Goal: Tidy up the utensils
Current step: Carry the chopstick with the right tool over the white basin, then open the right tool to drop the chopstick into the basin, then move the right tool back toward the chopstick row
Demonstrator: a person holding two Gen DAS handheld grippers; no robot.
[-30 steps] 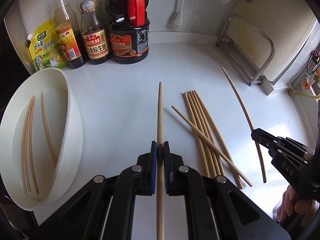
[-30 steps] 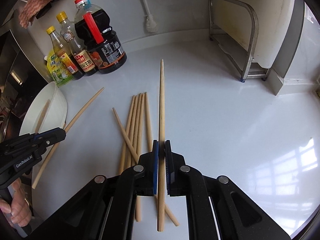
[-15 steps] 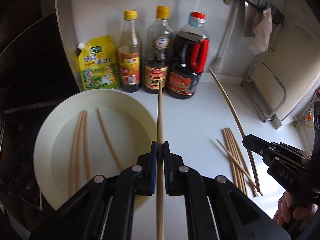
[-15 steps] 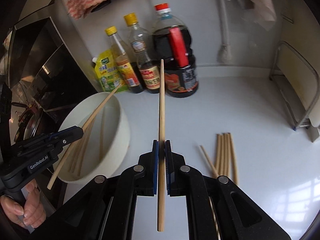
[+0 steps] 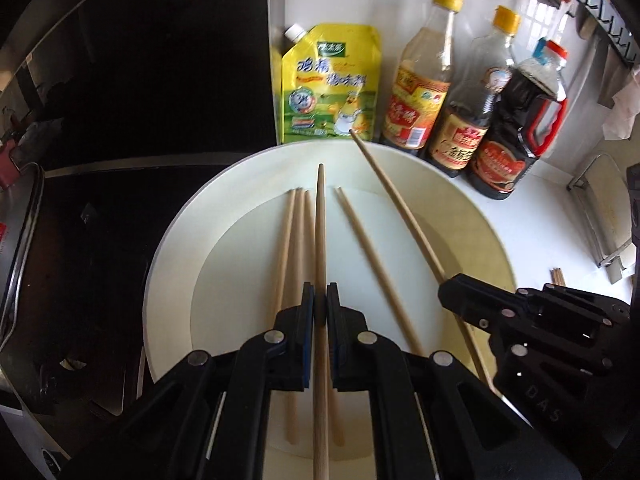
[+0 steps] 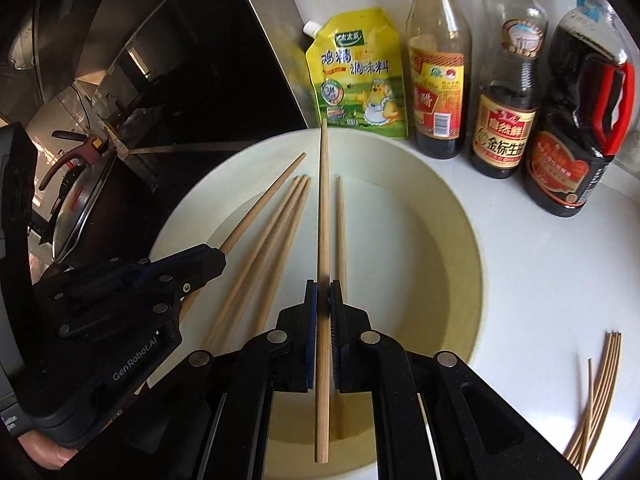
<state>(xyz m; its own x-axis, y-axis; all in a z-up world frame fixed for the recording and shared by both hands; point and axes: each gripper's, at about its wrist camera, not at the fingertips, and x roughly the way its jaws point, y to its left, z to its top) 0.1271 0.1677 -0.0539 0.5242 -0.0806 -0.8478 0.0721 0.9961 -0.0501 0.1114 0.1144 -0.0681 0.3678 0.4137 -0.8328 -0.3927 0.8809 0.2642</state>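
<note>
Behind bowl (image 5: 168, 264): seasoning pouch (image 5: 330, 84), three bottles (image 5: 460, 92).

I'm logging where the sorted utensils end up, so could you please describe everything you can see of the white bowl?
The wide, round, off-white bowl looks like smooth plastic or ceramic, with a flat bottom and sloping wall. It stands upright on the white counter, in front of the yellow seasoning pouch. Three loose wooden chopsticks lie inside. Both claws hover over it, each shut on another chopstick.

Pretty clearly a home kitchen: sauce bottles (image 6: 504, 92) and a yellow seasoning pouch (image 6: 360, 76) lined up against the wall on a white surface (image 6: 540, 280), with a lidded pot (image 6: 76, 200) on the stove alongside
</note>
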